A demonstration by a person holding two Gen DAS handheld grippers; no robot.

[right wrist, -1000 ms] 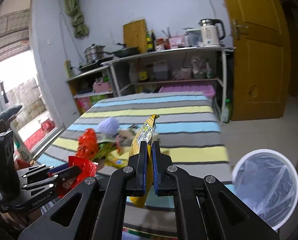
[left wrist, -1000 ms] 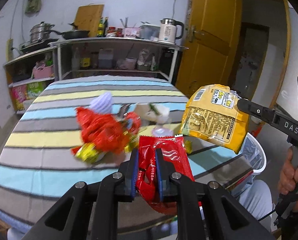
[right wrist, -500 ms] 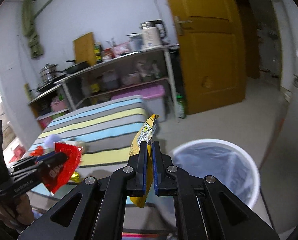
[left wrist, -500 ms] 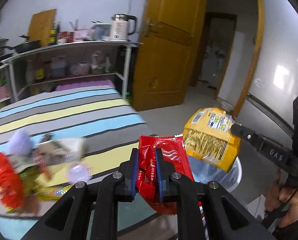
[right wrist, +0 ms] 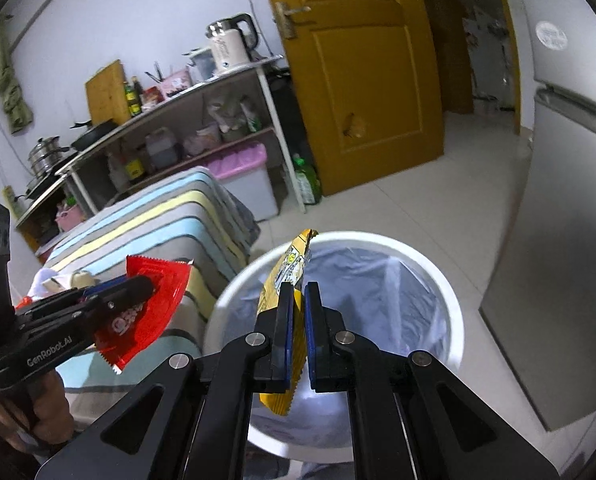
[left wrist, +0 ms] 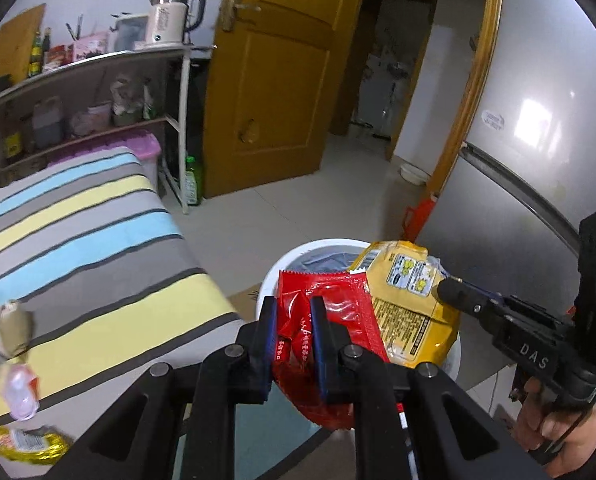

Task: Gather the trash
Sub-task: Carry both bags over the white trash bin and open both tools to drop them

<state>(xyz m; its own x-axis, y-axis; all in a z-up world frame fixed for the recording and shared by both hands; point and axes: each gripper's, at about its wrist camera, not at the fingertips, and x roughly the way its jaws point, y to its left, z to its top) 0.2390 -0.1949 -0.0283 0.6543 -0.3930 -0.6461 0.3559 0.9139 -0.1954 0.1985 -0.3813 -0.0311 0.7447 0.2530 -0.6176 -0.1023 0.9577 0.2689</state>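
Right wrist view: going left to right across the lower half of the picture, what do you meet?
Left gripper shut on the red wrapper → yellow snack packet pinched in the right gripper → white trash bin with its liner → grey refrigerator.

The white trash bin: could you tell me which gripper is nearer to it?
Right. The right gripper holds its yellow wrapper above the bin; the left gripper is beside it, toward the striped table.
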